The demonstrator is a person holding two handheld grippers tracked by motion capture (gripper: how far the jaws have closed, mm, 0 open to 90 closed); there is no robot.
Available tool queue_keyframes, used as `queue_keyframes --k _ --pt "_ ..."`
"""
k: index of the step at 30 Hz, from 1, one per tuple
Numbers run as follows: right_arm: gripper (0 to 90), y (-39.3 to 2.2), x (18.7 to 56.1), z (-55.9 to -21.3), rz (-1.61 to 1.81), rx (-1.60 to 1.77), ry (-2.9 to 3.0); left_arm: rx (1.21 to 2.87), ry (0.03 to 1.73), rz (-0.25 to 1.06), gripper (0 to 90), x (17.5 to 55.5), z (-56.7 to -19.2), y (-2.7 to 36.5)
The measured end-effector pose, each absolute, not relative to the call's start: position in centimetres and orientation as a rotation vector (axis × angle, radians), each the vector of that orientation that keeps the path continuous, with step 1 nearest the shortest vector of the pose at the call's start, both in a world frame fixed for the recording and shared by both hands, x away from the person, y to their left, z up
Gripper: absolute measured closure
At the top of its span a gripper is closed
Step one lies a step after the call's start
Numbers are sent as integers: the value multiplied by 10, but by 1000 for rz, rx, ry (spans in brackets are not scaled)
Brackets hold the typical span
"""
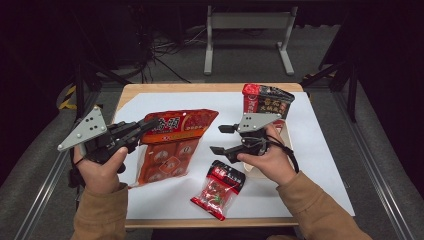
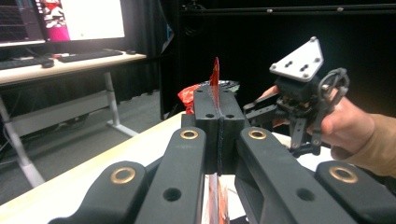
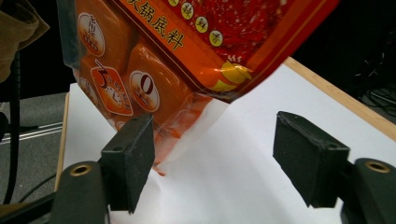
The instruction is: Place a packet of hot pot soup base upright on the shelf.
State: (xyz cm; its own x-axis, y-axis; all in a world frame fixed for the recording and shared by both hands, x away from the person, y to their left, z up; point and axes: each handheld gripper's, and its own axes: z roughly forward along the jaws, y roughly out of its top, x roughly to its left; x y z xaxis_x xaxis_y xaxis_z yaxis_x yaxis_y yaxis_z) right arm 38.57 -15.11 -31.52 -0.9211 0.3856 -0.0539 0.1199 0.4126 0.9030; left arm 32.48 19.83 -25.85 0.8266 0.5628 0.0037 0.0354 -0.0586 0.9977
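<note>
On white paper point(image 1: 310, 150) over the wooden table point(image 1: 200, 87) — dark room, grey floor.
Left gripper point(image 1: 145, 127) pinches the orange bag point(image 1: 175, 145); right gripper point(image 1: 220, 139) stands wide — nothing between.

- A large orange-red pouch point(image 1: 175, 142) printed with yellow characters and round badges is held up off the white surface, tilted, its lower end drooping toward the near left part of the surface.
- Its left edge is pinched in the left gripper point(image 1: 145, 125), whose jaws are pressed tight on the thin film point(image 2: 215, 77).
- Its clear lower corner point(image 3: 187, 126) is seen hanging just above the surface.
</note>
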Motion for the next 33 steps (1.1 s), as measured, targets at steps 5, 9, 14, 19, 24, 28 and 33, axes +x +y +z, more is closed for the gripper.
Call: queue_keyframes --k 5,9,14,19,24,28,33 --pt "271 -144 390 -323 1504 450 2431 1587 469 451 900 326 -257 192" --pt "258 -142 396 -328 1534 477 2445 1576 462 441 900 328 -257 188" --pt "249 -140 402 -335 1593 489 2453 1577 441 429 900 328 -257 183" --pt "239 -137 404 -337 1628 461 2450 1582 418 418 900 327 -256 179" --pt "227 -130 403 -340 1660 402 2452 1580 399 408 900 327 -257 176" --pt "223 -125 402 -341 1681 356 2451 1587 391 402 900 328 -258 173" --pt "226 -123 403 -343 1721 366 2472 1575 392 403 900 328 -259 174"
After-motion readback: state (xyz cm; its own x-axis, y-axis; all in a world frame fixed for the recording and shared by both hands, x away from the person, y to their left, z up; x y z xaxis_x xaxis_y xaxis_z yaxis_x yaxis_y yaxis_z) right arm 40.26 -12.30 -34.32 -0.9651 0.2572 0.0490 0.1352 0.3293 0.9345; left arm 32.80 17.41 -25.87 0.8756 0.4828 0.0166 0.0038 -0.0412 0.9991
